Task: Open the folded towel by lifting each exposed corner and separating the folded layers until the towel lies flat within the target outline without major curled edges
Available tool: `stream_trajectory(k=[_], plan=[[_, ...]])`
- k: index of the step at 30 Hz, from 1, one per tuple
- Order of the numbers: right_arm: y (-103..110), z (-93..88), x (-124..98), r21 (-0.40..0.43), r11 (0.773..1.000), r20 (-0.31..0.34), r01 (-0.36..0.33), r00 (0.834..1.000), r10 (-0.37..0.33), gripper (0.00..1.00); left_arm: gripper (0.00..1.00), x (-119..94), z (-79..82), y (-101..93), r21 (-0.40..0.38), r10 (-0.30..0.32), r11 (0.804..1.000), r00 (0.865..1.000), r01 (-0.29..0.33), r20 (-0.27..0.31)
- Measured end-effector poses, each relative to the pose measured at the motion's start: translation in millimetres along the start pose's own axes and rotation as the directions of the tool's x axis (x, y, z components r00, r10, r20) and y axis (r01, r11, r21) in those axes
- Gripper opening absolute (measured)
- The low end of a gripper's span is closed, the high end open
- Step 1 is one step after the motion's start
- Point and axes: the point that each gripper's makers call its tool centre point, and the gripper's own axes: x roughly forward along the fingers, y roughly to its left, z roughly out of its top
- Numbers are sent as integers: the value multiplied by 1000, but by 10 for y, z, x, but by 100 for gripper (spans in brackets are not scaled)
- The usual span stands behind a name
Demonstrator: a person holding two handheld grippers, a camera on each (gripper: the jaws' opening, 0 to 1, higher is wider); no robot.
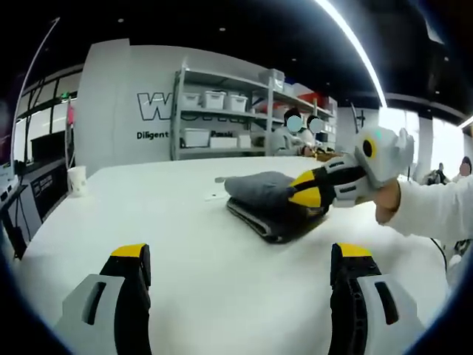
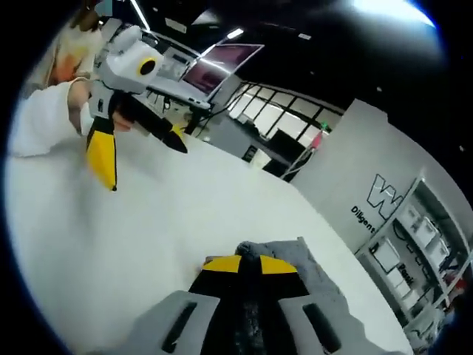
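The left gripper view is taken low over the tabletop, level, facing the shelving, with the towel at mid-distance. The right gripper view is rolled and set directly against the towel, looking across the tabletop. The towel, the tabletop and the lettered wall are shared by both views.

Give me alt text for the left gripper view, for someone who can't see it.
A folded grey towel lies on a white table, with the right gripper, held in a person's hand, closed on its top layer. The left gripper is open in the foreground. Shelves with bins stand behind.
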Motion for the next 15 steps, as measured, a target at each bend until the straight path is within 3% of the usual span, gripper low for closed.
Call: stream_trajectory(k=[6, 15], plan=[[-207, 9, -118, 19, 998, 18, 57, 998, -57, 0, 100, 7, 32, 115, -5, 1, 1000, 1000, -1, 4], [-560, -95, -365, 82, 986, 25, 145, 989, -148, 0, 100, 1, 21, 79, -3, 1, 1000, 1000, -1, 3]])
